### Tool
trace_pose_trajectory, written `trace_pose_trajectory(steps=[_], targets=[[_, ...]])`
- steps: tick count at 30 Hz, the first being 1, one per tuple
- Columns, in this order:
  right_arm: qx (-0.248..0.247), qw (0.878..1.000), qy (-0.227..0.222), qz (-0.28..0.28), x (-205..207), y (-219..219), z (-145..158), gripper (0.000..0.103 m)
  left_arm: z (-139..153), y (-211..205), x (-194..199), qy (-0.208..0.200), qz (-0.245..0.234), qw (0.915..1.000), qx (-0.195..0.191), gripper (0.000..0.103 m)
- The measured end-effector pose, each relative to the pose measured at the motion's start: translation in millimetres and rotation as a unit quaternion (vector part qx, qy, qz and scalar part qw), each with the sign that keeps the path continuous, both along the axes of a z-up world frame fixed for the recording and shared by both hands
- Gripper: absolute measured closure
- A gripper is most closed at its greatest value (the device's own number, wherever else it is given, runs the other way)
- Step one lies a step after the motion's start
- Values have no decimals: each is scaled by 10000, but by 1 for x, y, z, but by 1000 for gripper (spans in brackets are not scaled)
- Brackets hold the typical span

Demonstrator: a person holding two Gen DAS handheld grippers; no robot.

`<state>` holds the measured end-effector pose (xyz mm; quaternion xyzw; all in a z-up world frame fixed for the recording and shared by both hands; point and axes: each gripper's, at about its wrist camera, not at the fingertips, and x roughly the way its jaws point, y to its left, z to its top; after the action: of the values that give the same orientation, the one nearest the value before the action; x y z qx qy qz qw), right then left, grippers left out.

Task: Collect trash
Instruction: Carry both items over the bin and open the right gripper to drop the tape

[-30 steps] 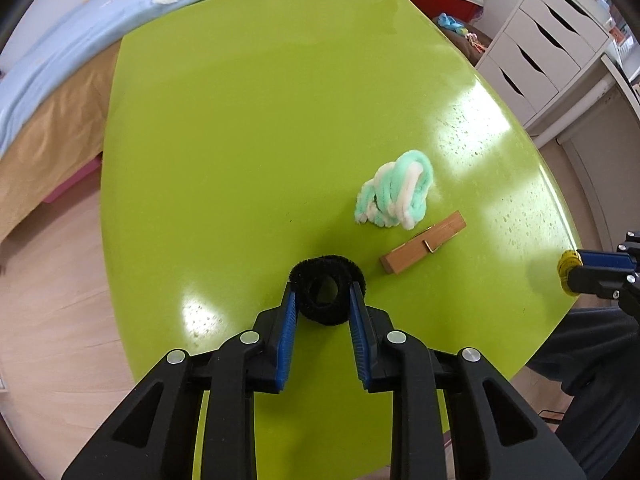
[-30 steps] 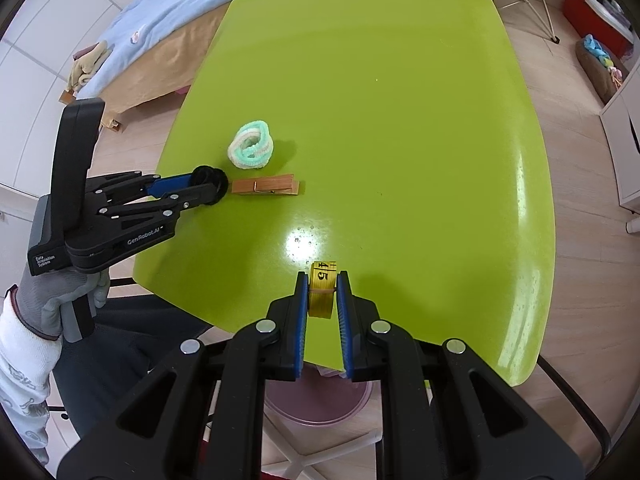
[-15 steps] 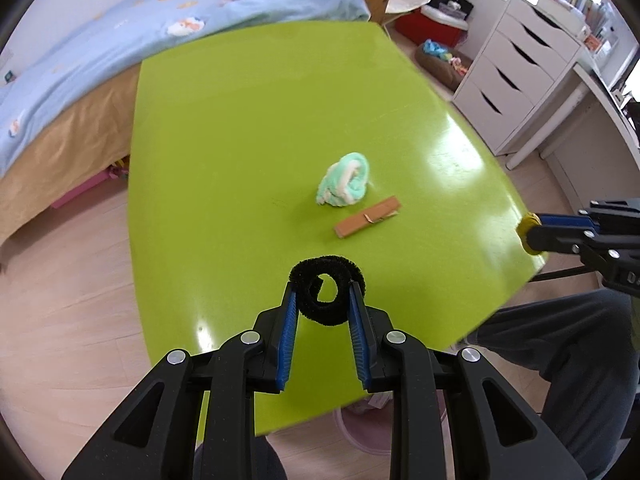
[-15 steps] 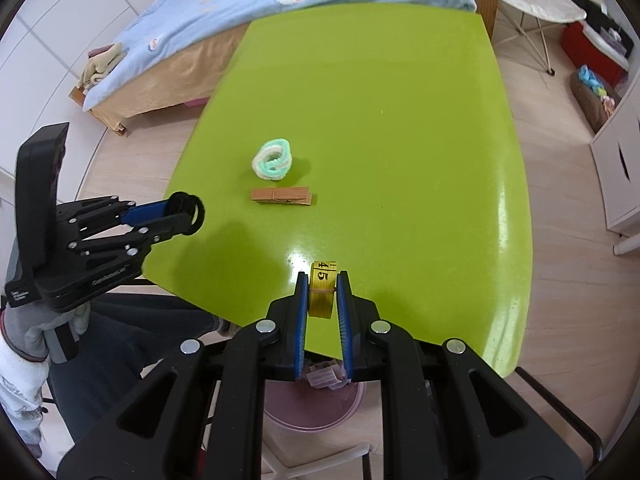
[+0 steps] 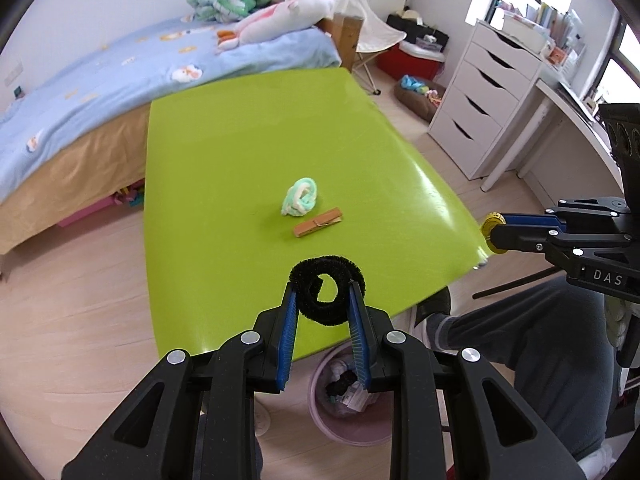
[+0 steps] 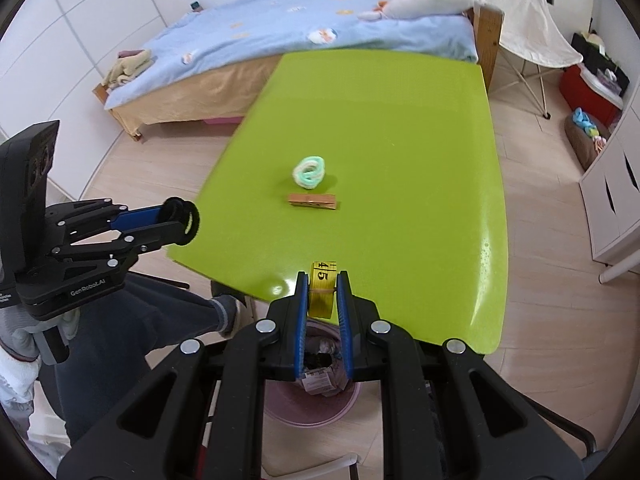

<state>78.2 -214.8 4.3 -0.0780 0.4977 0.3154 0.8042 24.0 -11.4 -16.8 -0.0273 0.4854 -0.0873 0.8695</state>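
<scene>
Both claws now lifted off the green surface, pink bin holding scraps below, left claw clamped on black loop, right claw clamped on yellow tape roll, numerals legible only in right view.

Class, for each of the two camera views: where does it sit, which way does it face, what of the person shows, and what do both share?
Left wrist: on the left gripper, facing across the green table toward bed and drawers; legs show.
Right wrist: on the right gripper, facing across the table toward the bed; gloved left hand shows.
Shared: black ring, yellow tape measure, yarn bundle, clothespin, pink bin.
</scene>
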Motion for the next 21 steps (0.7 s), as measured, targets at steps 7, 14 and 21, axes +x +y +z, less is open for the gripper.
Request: trace_pose_trajectory(steps=[7,14,21], targets=[[98,9996,-158,220,-41,-5,13,89,11,-8,-31,-146,-23,9999,-88,79],[92,9991,-107,391,-68,-13,10,89,11,-12,-53,-110,-48,9997,-204,79],[134,9984,112,537,-85,-12,-3,89,15,-15,-70,-138,-94,9995,-255,79]])
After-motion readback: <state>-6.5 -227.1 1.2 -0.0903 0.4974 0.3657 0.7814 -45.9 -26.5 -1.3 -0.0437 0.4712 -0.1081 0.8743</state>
